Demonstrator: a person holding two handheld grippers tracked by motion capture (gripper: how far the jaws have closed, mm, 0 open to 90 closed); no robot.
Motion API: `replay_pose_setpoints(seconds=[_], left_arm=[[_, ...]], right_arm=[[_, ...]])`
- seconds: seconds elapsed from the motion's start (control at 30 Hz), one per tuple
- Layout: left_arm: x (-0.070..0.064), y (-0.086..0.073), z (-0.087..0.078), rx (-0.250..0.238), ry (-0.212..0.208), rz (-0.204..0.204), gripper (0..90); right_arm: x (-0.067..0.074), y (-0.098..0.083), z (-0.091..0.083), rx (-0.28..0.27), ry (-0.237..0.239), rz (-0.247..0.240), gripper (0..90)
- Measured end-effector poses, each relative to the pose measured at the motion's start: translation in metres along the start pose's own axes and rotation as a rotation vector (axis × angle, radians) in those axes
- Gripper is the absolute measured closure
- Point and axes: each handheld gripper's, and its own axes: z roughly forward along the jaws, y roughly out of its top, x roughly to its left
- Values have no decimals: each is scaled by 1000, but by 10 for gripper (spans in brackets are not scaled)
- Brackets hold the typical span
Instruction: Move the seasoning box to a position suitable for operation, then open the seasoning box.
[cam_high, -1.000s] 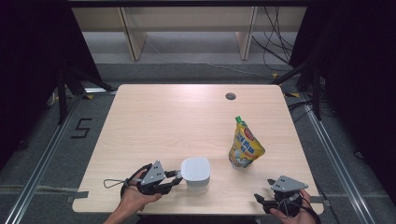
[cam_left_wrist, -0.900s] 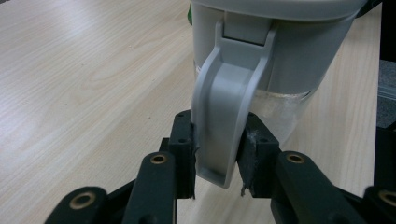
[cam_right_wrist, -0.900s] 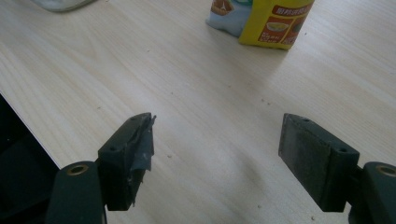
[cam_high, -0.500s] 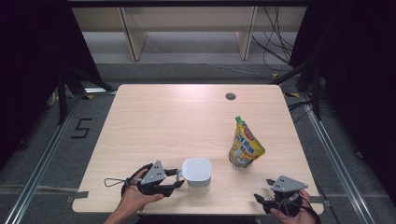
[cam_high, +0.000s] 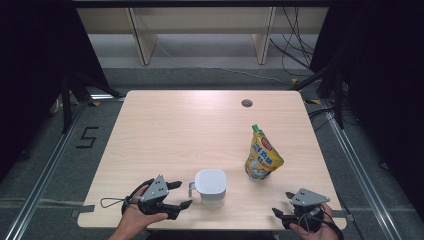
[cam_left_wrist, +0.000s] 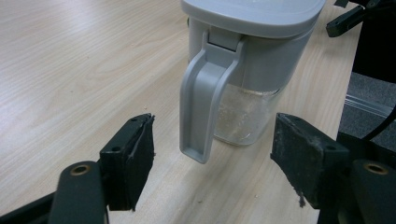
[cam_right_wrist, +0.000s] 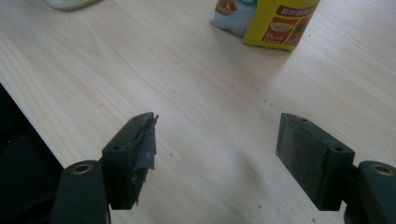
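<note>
A clear jug (cam_high: 210, 186) with a grey lid stands near the table's front edge, its grey handle (cam_left_wrist: 201, 102) turned toward my left gripper (cam_high: 181, 194). That gripper is open. In the left gripper view its jaws stand wide on either side of the handle, a little short of it and not touching. A yellow spouted pouch (cam_high: 262, 157) stands upright to the right of the jug. My right gripper (cam_high: 281, 204) is open at the front right corner and holds nothing. In the right gripper view it (cam_right_wrist: 217, 154) hovers over bare wood, with the pouch (cam_right_wrist: 266, 21) farther ahead.
The wooden table (cam_high: 190, 130) has a small round cable hole (cam_high: 246, 103) at the back right. Its front edge runs just under both hands. Wooden shelving (cam_high: 200, 30) stands on the floor behind the table, and cables trail at the right.
My left gripper has eased slightly left, away from the jug's handle. The right gripper, jug and pouch are where they were.
</note>
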Motion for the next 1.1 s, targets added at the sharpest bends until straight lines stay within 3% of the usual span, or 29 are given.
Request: replay_pose_setpoints(seconds=[0.1,0.13,0.27,0.3,0.33,0.43,0.47,0.53,0.57,0.63,0.7,0.77,0.9,0.93,0.97,1.0,1.1], left_arm=[[1,3,-3,-7,7,-3,280],[0,3,-4,-3,5,-28,277],[1,7,-8,0,24,-30,277],[2,8,-8,-17,12,-21,283],[3,8,-10,-15,11,-23,288],[6,10,-13,-47,-14,-63,329],[6,11,-16,-53,-10,-75,362],[8,13,-21,-88,10,-45,457],[8,14,-23,-106,22,-55,512],[9,17,-27,-130,47,-20,626],[9,21,-29,-129,73,-3,716],[7,25,-28,-139,63,1,785],[3,35,-21,-145,34,26,861],[2,37,-18,-150,28,13,868],[3,39,-17,-143,25,36,871],[2,41,-15,-151,21,20,876],[0,48,-9,-152,10,23,879]], right_arm=[[1,-1,0,11,1,14,295],[0,-1,0,9,0,4,295],[0,-1,1,9,0,1,295],[1,-1,1,14,0,11,295],[0,-1,1,12,-3,-8,295],[-1,-2,1,10,-5,-7,295],[-1,-2,1,7,-8,-5,295],[-2,-2,1,8,-7,-1,295],[-2,-2,2,12,-12,-9,295],[-2,-1,1,16,-15,13,295],[-3,-2,3,7,-14,-7,295],[-2,-2,2,14,-15,5,295],[-2,-3,2,13,-22,1,295],[-3,-3,2,15,-25,-1,295],[-3,-3,1,15,-27,-2,295],[-3,-3,2,14,-25,-2,295],[-2,-3,2,12,-21,0,295]])
